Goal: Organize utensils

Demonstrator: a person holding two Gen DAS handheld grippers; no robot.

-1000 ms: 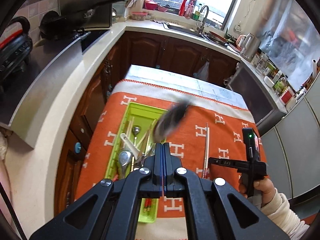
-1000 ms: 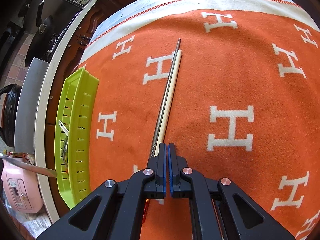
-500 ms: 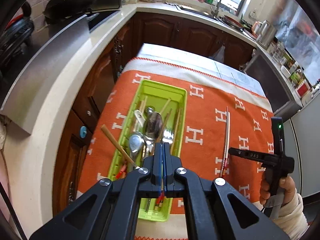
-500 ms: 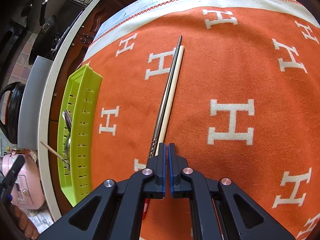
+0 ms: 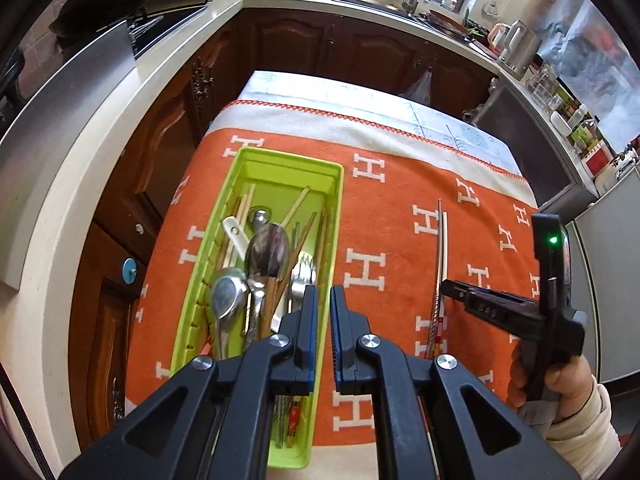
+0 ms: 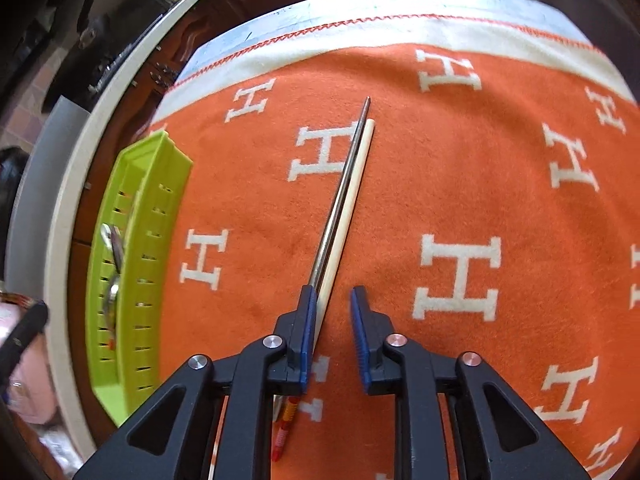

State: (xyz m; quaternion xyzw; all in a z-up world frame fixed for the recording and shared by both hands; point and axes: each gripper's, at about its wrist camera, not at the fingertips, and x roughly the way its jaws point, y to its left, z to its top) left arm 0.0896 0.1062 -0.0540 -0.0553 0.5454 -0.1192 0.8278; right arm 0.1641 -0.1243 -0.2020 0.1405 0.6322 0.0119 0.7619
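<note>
Broadly, the surface under both tongs is covered by an orange cloth (image 5: 392, 216) with white H marks. A green tray (image 5: 336, 176) sits on it, below and ahead of the left tongs (image 5: 324, 292) and well off to the left of the right tongs (image 6: 333, 292). The left tongs are parted by only a slit and hold nothing. The right tongs have just been opening and stand apart. The chopsticks (image 6: 349, 200), one steel and one pale, run forward out of the gap and lie flat on the cloth. In the tray a large spoon (image 5: 266, 248) lies on a heap of spoons, forks and more chopsticks, just ahead of the left tongs' tips.

The pair on the cloth looks like the piece not yet put away, and the risk lies in the right tongs' grip. The sticks sit hard against the left pad rather than centred, so a closing squeeze could catch one and roll the other away over the soft cloth. Gripped this near their ends, they would likely droop or swing on the way to the tray. The left tongs hang low over the crowded heap and could knock a handle out.

The chopsticks' near ends pass under the right tongs, with only a red-patterned tip (image 6: 286, 420) showing. Whether the left pad touches them cannot be told. The left tongs cover the tray's near part, so any dividers stay unseen.
</note>
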